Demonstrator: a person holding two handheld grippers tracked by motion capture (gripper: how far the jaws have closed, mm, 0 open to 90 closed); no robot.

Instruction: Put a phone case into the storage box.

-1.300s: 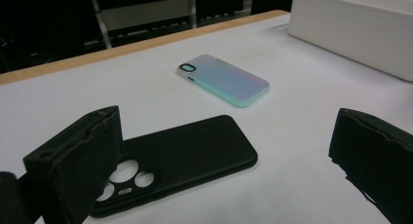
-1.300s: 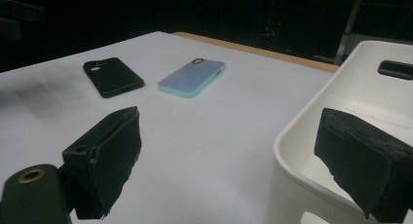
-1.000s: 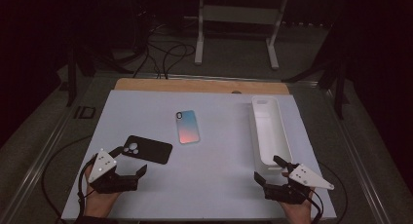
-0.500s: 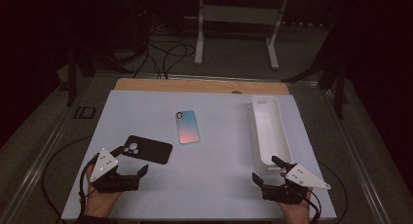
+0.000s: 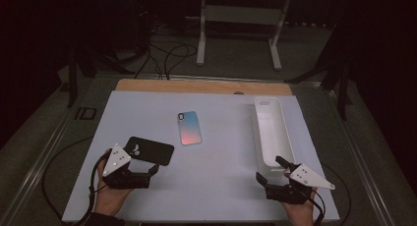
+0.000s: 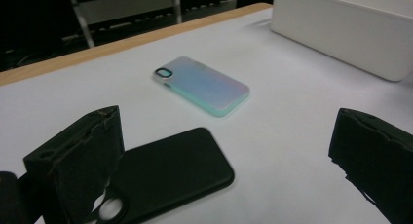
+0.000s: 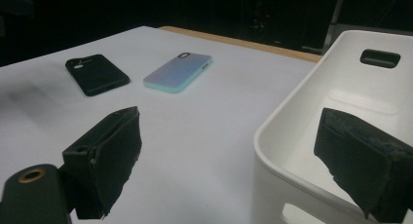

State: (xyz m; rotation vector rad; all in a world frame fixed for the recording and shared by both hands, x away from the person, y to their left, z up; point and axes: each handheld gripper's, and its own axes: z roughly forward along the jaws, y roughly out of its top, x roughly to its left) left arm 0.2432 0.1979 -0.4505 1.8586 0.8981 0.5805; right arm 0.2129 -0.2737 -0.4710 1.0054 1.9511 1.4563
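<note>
A black phone case (image 5: 150, 151) lies flat at the near left of the white table top (image 5: 221, 186). A pastel blue-pink phone case (image 5: 190, 128) lies near the middle. In the high view my left gripper (image 5: 150, 174) is open just in front of the black case. In the left gripper view its left jaw stands over the case's camera-hole end (image 6: 170, 173), with the pastel case (image 6: 204, 85) beyond. My right gripper (image 5: 269, 169) is open at the near end of a long white bin (image 5: 272, 132). In the right gripper view its right jaw hangs over the bin's rim (image 7: 292, 117).
The white bin (image 7: 341, 87) has nothing in it and a handle slot at its far end. A wooden strip (image 5: 201, 86) borders the table's far edge. Cables (image 5: 167, 54) and a white stand (image 5: 236, 19) are on the floor behind. Each gripper trails a cable at the near edge.
My left gripper has edged slightly forward and right towards the black case. The right gripper and both cases have stayed where they were.
</note>
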